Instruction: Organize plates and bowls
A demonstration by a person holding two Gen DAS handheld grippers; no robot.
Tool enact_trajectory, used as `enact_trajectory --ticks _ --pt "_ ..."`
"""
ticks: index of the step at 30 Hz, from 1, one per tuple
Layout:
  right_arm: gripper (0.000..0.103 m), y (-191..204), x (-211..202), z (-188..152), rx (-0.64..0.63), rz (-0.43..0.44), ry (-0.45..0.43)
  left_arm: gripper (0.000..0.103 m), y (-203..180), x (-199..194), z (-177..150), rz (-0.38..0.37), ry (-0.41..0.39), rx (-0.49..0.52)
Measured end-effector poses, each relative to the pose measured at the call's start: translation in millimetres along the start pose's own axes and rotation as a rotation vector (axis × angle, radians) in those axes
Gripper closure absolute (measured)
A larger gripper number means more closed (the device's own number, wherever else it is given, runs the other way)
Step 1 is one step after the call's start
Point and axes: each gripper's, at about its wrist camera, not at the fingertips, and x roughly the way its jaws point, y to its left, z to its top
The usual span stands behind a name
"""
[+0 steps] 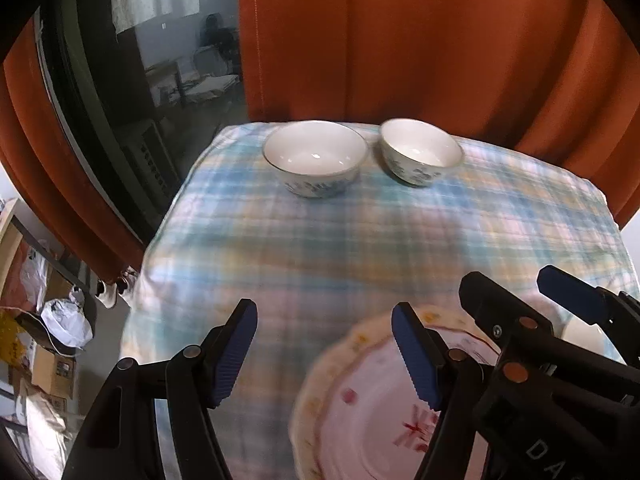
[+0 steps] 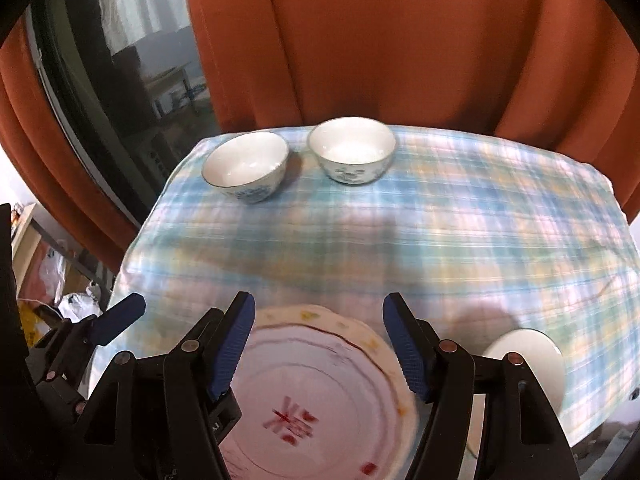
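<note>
Checked tablecloth [image 2: 460,220] carries two empty bowls [image 2: 246,172] and a plate [image 2: 316,396].

The left gripper [image 1: 324,354] and the right gripper [image 2: 318,350] are side by side, both with fingers spread wide, holding nothing.

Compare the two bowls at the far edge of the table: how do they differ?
The left bowl looks wider and shallower; the right bowl looks narrower and deeper. The left bowl sits nearer the table's left edge, the right bowl nearer the middle. Both are white inside, blue-patterned outside, upright, empty and apart on the checked cloth.
</note>
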Motion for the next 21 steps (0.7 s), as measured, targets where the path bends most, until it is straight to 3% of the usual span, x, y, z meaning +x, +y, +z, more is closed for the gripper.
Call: enact_trajectory --ticks 9,21 --pt "0.033 22.2 41.1 42.6 -0.019 -0.032 0.022 0.030 24.1 39.0 36.9 0.007 0.017 -0.056" --pt "0.033 43.3 96.0 109.8 -0.038 0.020 -0.034 0.030 42.6 79.7 101.9 0.127 -0.037 -0.061"
